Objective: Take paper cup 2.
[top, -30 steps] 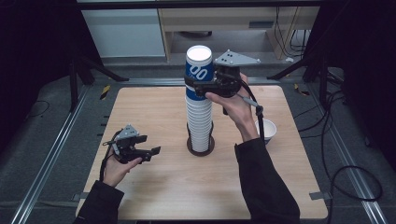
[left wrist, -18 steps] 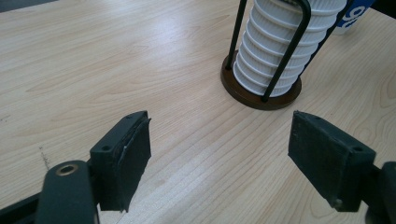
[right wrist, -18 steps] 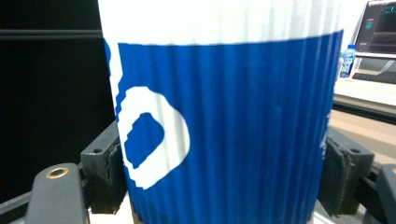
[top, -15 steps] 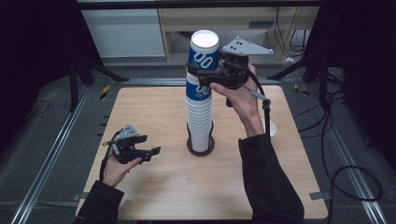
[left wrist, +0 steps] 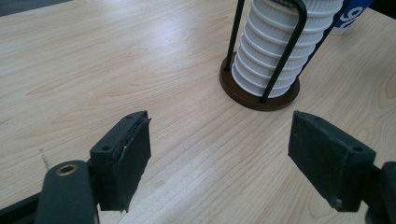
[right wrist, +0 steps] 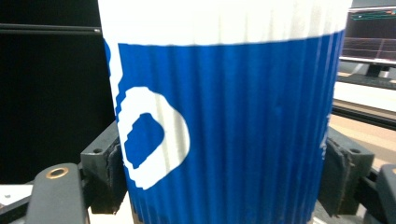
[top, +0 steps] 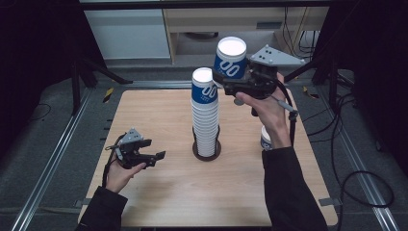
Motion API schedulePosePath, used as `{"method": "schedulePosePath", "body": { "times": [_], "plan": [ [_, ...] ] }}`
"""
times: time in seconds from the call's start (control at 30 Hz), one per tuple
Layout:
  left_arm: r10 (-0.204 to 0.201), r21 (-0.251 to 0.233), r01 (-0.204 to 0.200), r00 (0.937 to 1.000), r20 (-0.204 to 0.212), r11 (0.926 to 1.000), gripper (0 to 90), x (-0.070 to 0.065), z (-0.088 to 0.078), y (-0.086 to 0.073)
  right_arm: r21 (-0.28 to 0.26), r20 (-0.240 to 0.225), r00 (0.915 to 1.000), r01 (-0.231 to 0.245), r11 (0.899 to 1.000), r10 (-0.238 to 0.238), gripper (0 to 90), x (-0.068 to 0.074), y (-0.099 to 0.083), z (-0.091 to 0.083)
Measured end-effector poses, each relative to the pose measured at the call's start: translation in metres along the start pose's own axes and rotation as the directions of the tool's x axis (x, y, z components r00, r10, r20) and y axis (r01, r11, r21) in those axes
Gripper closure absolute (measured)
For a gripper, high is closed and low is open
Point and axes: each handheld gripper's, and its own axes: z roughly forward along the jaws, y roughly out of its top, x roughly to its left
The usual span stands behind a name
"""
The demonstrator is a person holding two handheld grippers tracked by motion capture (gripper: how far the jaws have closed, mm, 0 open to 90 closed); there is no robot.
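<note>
The right gripper (top: 226, 83) pinches a blue cup (top: 230, 60) up beside the cup stack (top: 205, 115), and the left gripper (top: 156, 157) sits spread wide over the table (top: 159, 192).

You are working in what is looking like a lab recording rig: a pale wooden bench (top: 159, 192) is sitting inside aluminium rails (top: 45, 173), black tripod legs (top: 96, 72) are standing around it, cables (top: 358, 185) are trailing over grey carpet, and a monitor (right wrist: 371, 35) is glowing behind.
</note>
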Motion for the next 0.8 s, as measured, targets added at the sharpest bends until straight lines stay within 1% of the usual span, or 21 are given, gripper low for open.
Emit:
{"method": "schedulePosePath", "body": {
  "times": [0.2, 0.43, 0.47, 0.63, 0.8],
  "plan": [
    [0.004, -0.001, -0.004, 1.0, 0.001, 1.0, 20.6, -0.001, 0.0, 0.0, 0.011, 0.028, 0.9996, -0.01, 1.0, 0.01, 19.9, -0.011, -0.01, -0.018],
    [0.01, 0.002, -0.01, 0.9999, 0.004, 0.9999, 20.7, -0.002, 0.0, 0.001, 0.045, 0.05, 0.9987, -0.006, 0.999, 0.004, 19.9, -0.015, -0.026, -0.032],
    [0.01, 0.003, -0.01, 0.9999, 0.005, 0.9999, 20.6, -0.002, 0.0, 0.001, 0.053, 0.045, 0.999, -0.012, 0.999, 0.009, 19.9, -0.016, -0.035, -0.038],
    [0.015, 0.005, -0.015, 0.9999, 0.006, 0.9999, 20.6, -0.004, 0.001, 0.001, 0.087, 0.033, 0.9995, -0.007, 0.996, 0.004, 19.9, -0.015, -0.054, -0.048],
    [0.015, 0.006, -0.015, 0.9999, 0.007, 0.9999, 20.6, -0.004, 0.001, 0.001, 0.111, 0.015, 0.9998, -0.016, 0.994, 0.015, 19.9, -0.016, -0.074, -0.056]
  ]
}}
